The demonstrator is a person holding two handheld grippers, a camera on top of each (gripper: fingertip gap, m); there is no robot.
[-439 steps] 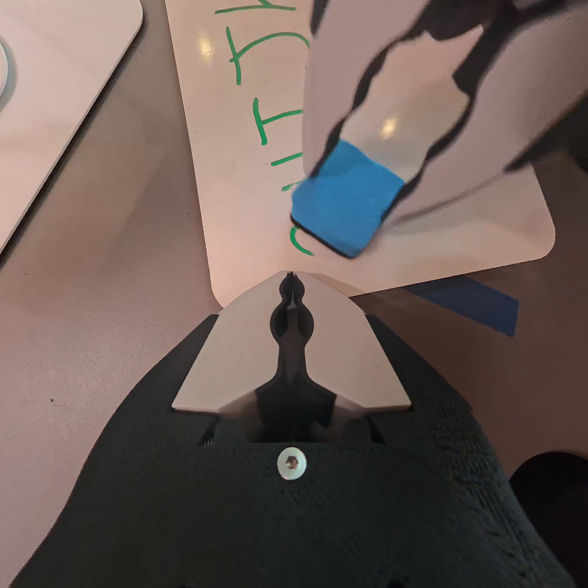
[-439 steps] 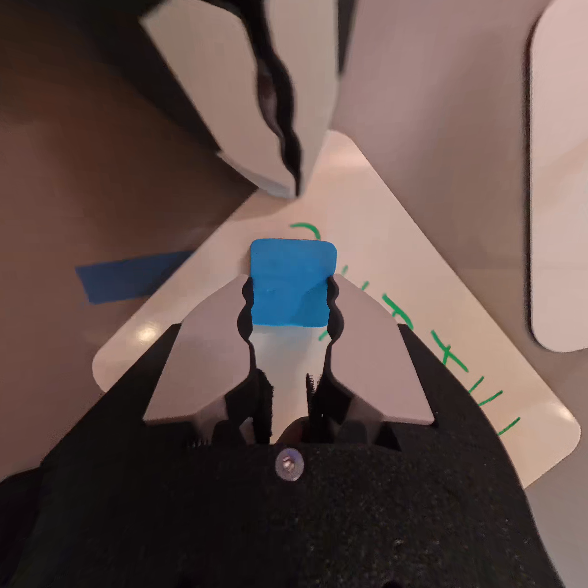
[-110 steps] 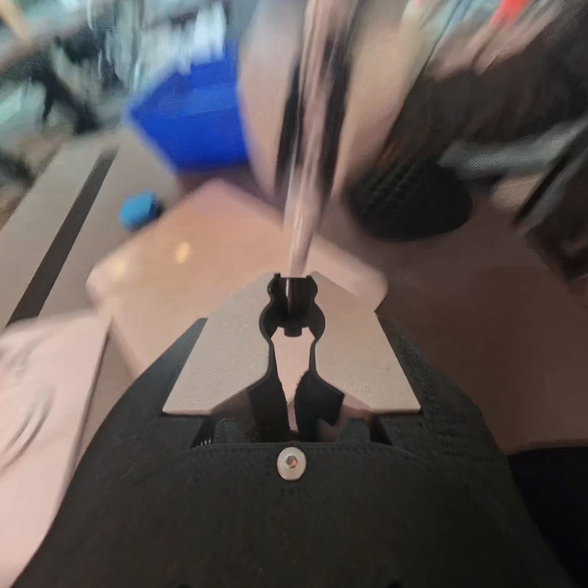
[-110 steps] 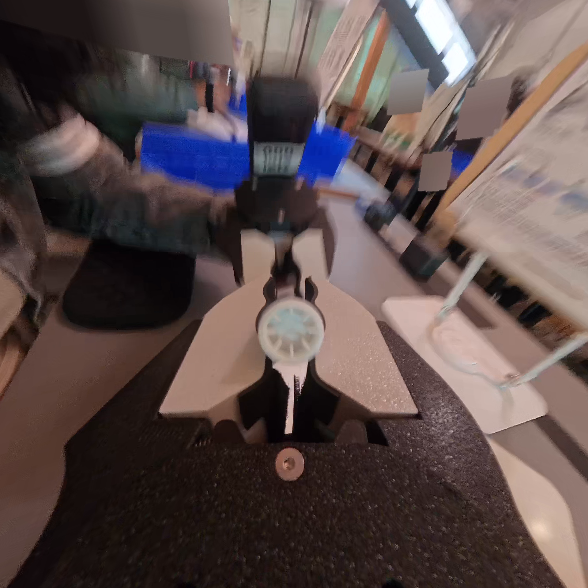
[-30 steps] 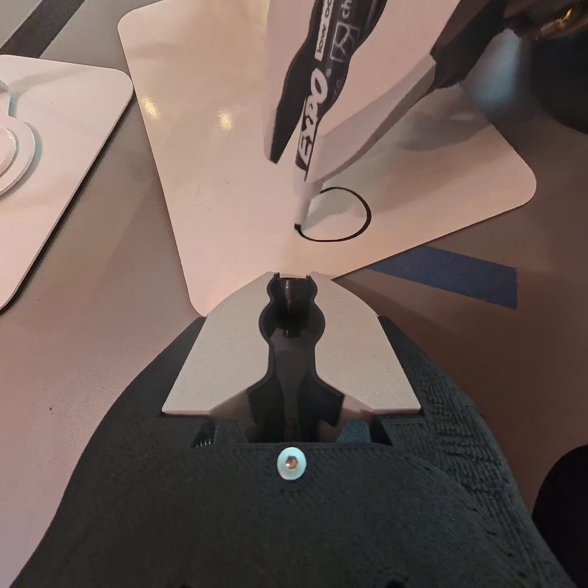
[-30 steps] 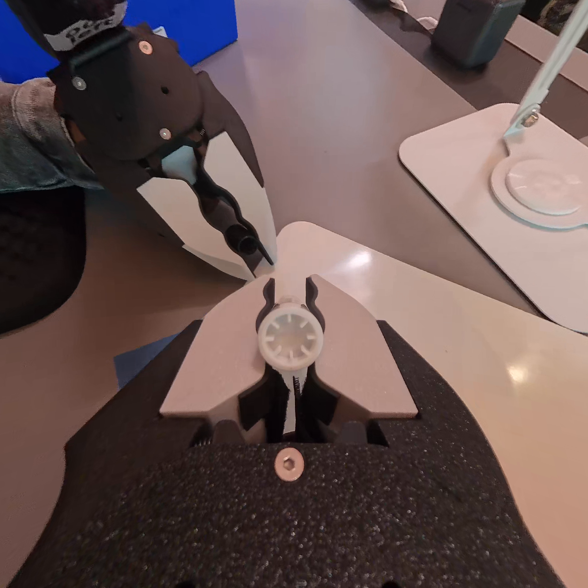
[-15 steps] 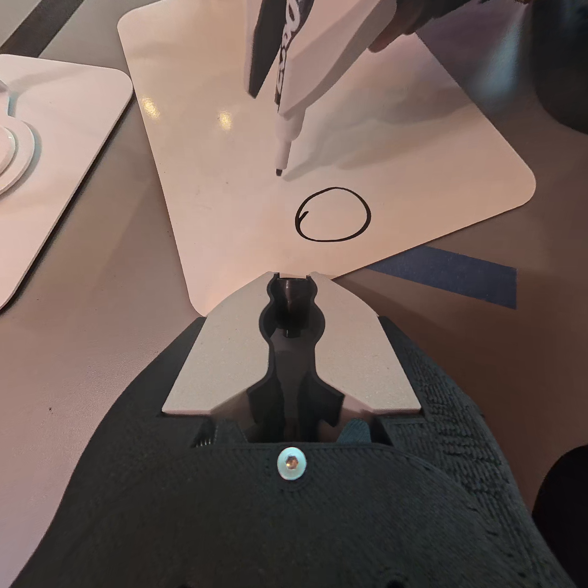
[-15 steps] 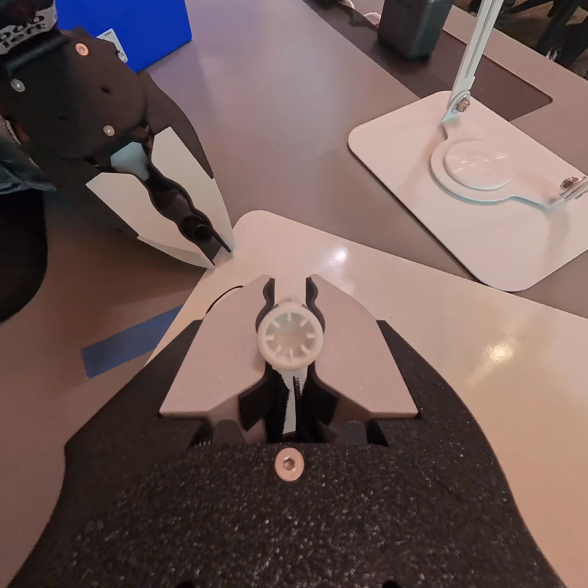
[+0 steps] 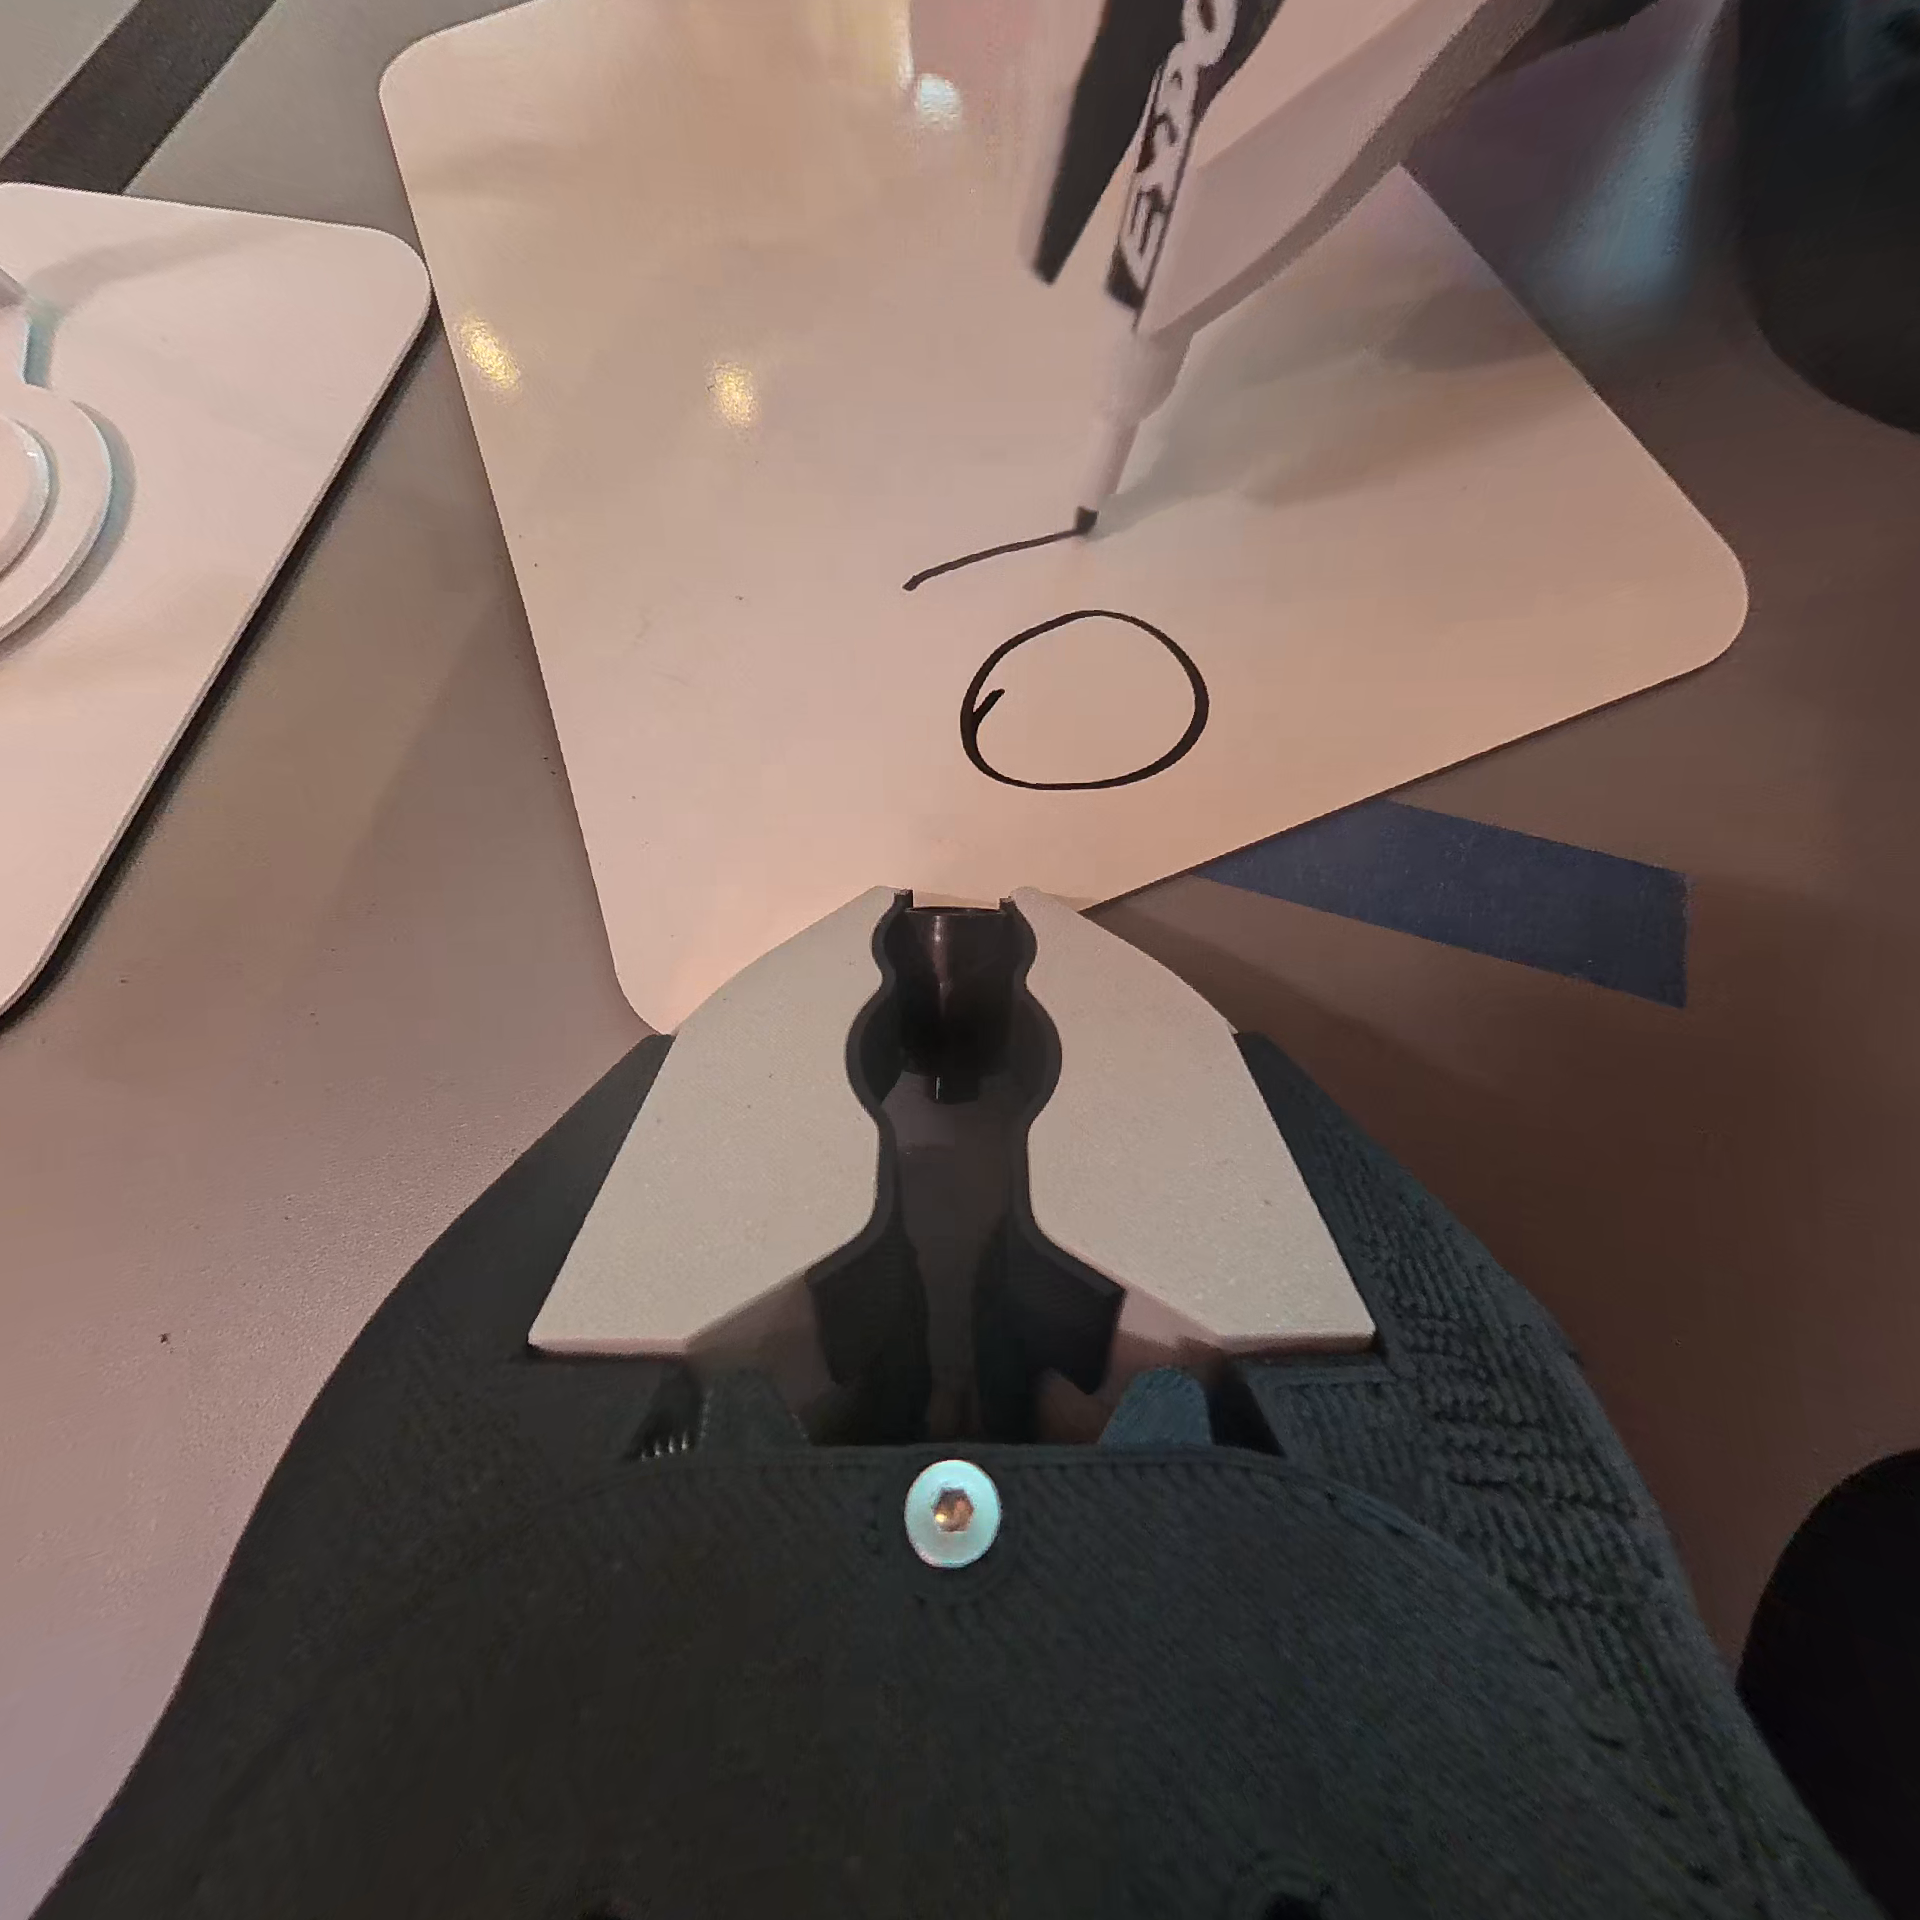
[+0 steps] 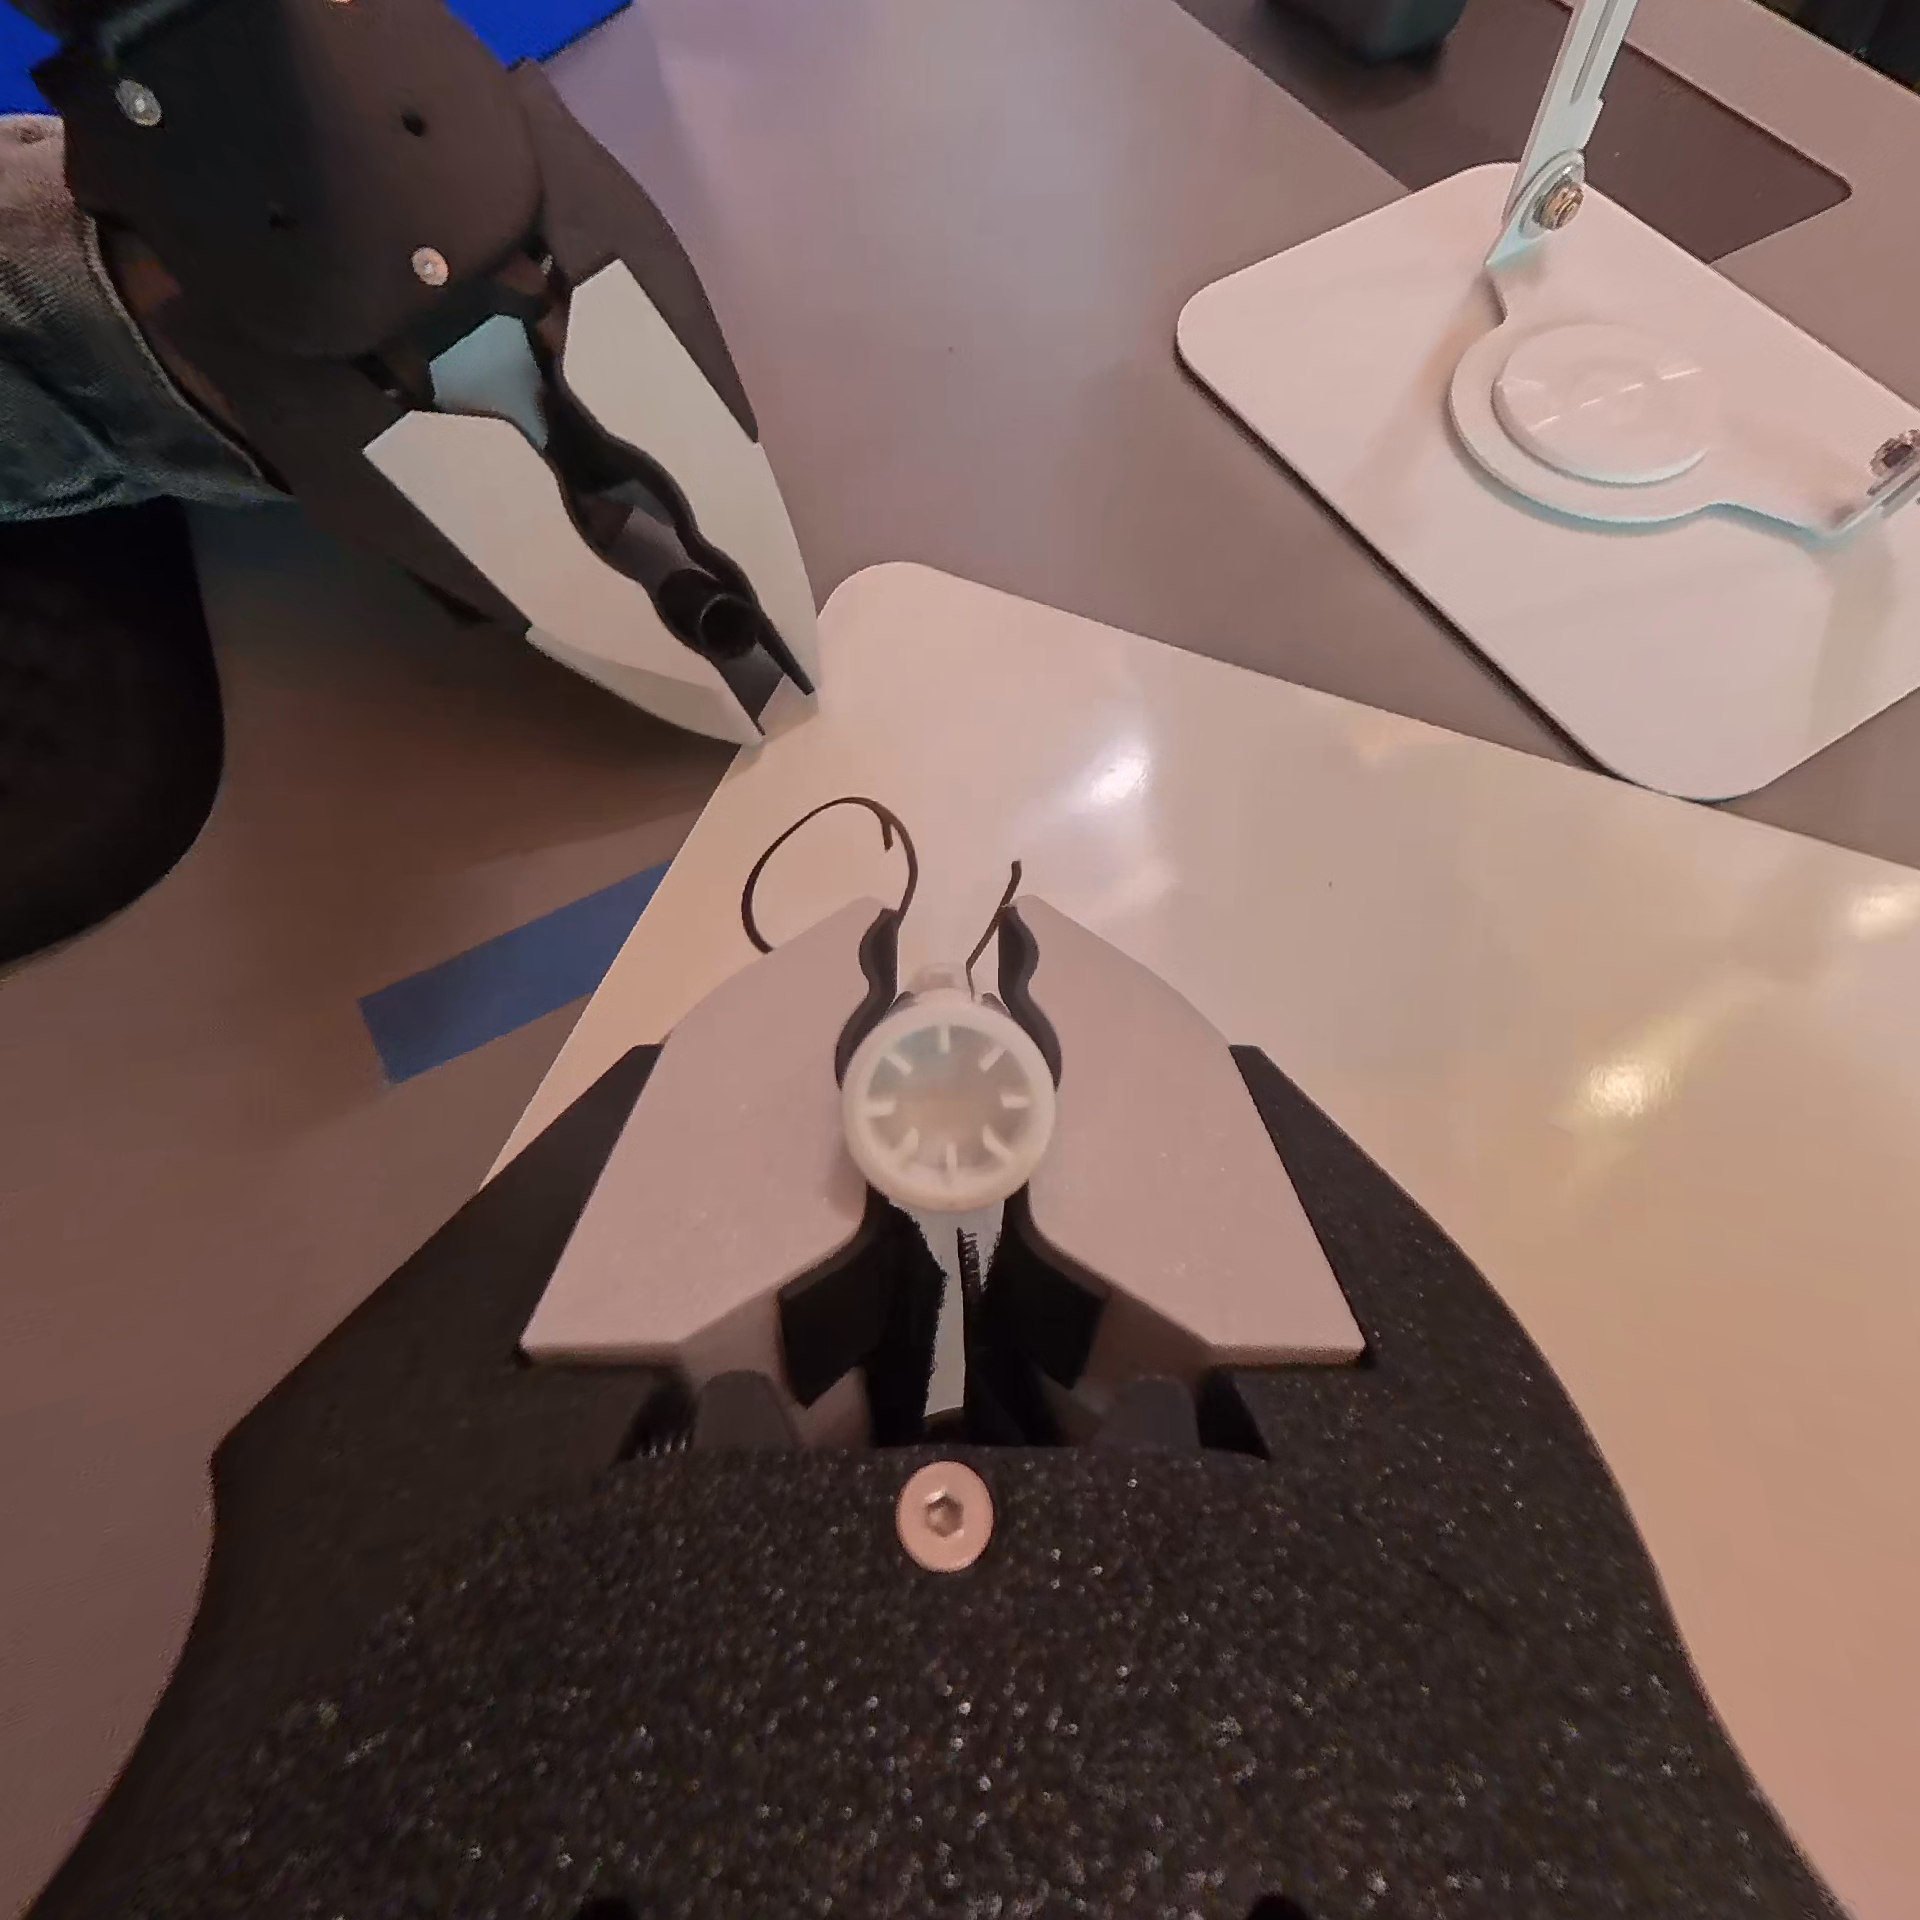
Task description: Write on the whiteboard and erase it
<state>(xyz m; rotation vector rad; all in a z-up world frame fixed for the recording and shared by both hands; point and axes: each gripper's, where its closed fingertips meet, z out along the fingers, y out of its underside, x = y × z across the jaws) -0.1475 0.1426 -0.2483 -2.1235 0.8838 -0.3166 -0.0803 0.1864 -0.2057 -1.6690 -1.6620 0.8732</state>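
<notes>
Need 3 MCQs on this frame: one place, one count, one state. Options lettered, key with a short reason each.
1. Where is the marker tip?
A. on the whiteboard, at the end of a short black stroke
B. inside the drawn circle
C. on the blue tape

2. How many black marks are on the whiteboard?
A. one
B. two
C. four

3. What does the left gripper hold?
A. nothing, wide open
B. a blue eraser
C. the black marker cap

Key:
1 A, the left wrist view shows the tip touching the stroke's end, beyond the circle.
2 B, only a closed circle and one stroke show.
3 C, a dark tube sits between its fingers in both views, while the right gripper grips the marker.
</notes>
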